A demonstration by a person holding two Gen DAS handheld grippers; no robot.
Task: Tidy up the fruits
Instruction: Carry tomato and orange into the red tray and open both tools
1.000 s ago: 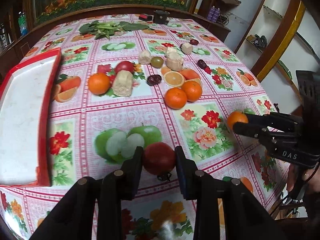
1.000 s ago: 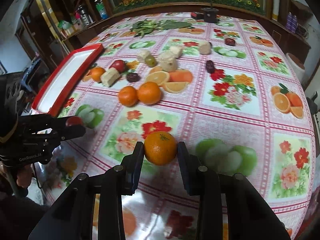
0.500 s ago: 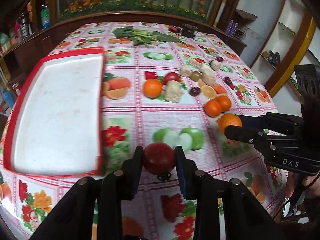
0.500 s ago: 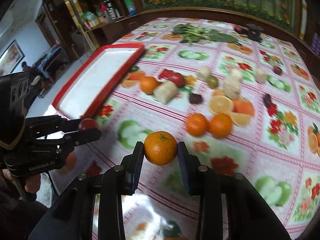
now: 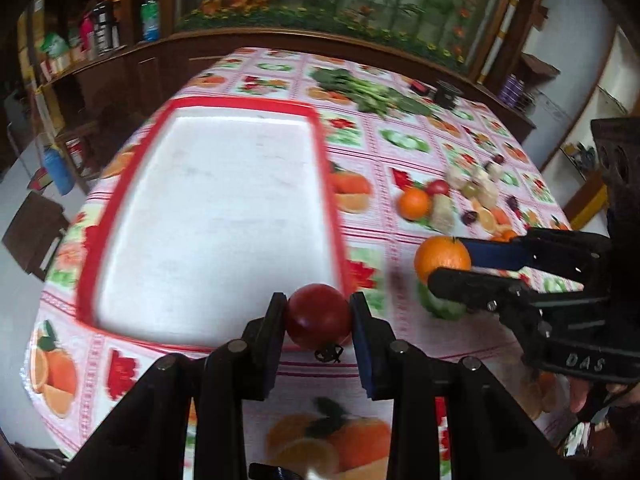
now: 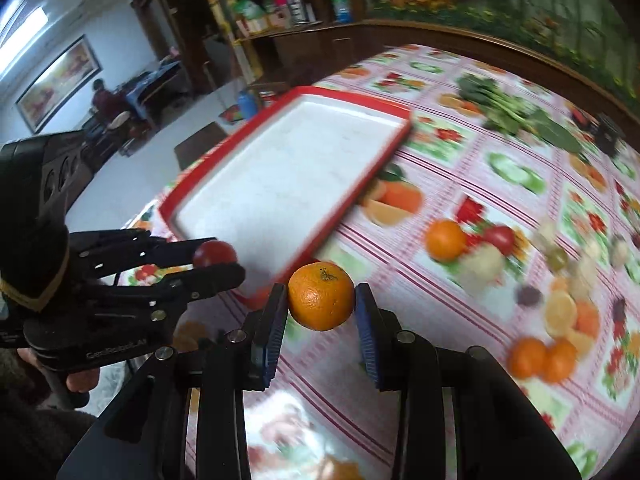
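Fruit lies scattered on the flowered tablecloth [image 5: 384,220] well to the right of the tray: a loose orange [image 5: 415,203] with a red fruit [image 5: 438,187] just behind it, pale chunks [image 5: 442,210] beside them, a pair of oranges [image 6: 542,358] nearer the right-wrist camera, and a few small dark fruits [image 6: 529,295], all smeared by motion blur. A bunch of leafy greens [image 5: 360,88] sits toward the far edge, with a small dark object [image 5: 447,94] beyond it that cannot be identified. Printed fruit on the cloth is hard to separate from real pieces in the blurred parts.

The red-rimmed tray [image 5: 324,184] has a white floor with nothing in it. Nothing stands between either gripper and the tray.

The left gripper [image 5: 318,320] is closed onto a red tomato [image 5: 318,316], its two pads pressing the sides and the dried stem pointing down; it hangs at the tray's near right corner, and whether it is over the rim or just short of it cannot be told. In the right-wrist view the same tomato [image 6: 214,253] shows only as a red cap between the black fingers [image 6: 212,276].

The right gripper [image 6: 321,308] is clamped on a mandarin orange [image 6: 321,296], stem end up, held above the cloth just beside the tray's corner. From the left-wrist view this orange [image 5: 442,258] is partly covered by the lower finger. The hands below both tools are cut off at the frame edges.
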